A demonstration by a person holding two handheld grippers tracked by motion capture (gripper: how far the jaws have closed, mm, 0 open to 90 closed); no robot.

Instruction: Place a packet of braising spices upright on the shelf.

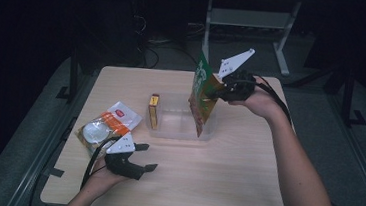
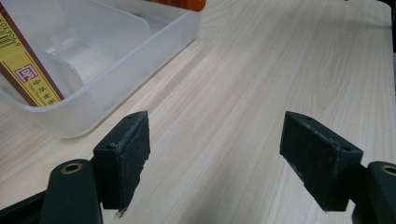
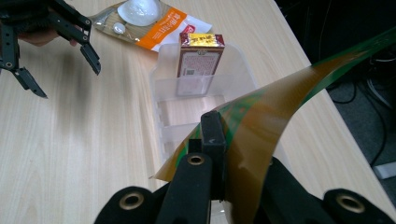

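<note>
My right tongs (image 1: 220,90) pinch the light, floppy snack bag (image 1: 202,98) by its edge above the clear bin (image 1: 178,130); my left tongs (image 1: 147,157) gape empty.

On your pale wood-grain bench (image 1: 224,187) you have a clear, flat plastic packet with an orange-and-white label (image 1: 106,126) lying near the left edge, well apart from the white metal frame legs (image 1: 251,21) and the black cables (image 1: 148,50) on the grey floor behind.
</note>
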